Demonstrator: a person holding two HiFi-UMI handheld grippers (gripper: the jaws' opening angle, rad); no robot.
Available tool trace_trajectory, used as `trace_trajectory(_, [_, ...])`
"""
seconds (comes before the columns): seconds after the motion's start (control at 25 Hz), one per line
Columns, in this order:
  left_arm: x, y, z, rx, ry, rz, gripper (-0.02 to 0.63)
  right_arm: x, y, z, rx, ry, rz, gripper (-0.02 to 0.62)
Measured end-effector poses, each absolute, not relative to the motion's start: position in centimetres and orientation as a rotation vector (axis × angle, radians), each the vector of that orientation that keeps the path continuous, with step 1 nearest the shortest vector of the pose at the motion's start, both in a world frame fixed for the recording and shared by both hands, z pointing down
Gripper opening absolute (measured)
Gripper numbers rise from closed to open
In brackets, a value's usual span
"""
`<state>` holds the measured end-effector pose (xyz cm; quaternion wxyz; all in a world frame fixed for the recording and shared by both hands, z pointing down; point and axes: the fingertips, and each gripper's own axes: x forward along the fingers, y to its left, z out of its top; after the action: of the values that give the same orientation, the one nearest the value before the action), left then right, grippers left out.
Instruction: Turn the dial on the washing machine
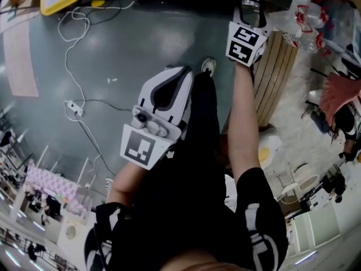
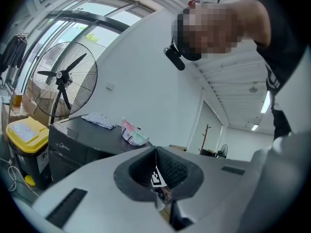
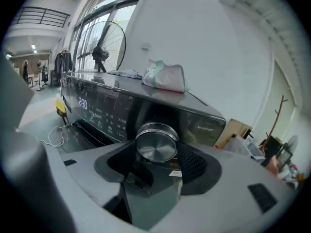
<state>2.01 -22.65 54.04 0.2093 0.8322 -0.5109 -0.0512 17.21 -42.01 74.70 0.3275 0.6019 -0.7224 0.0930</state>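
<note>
Right gripper (image 3: 158, 157) clamps the washing machine's (image 3: 97, 106) dial (image 3: 156, 141), seemingly just by its rim, so a further twist may slip on the smooth metal.

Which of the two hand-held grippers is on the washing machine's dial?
The right hand-held gripper: its jaws clamp the silver dial. The left hand-held gripper is shut on nothing, away from it.
</note>
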Motion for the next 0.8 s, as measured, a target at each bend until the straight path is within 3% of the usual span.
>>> trace_trajectory(0.16, [1.3,-22.2,53.1,2.313,-1.427,-0.145,0.022,17.0,-41.1,73.4,1.601,-1.942,0.338,0.316])
trace_trajectory(0.36, [-0.2,-21.6,47.6,2.334,-1.481,-0.212,0.023,16.6,-37.3,66.9,1.614,-2.049,0.497,0.305])
trace_trajectory(0.6, [-2.4,-19.7,38.5,2.416,-1.521,-0.234,0.023,15.8,-31.5,55.6,1.648,-2.204,0.599,0.100])
trace_trajectory(0.8, [-3.6,-18.4,32.1,2.504,-1.571,-0.315,0.023,14.9,-27.8,48.0,1.610,-2.316,0.611,0.055])
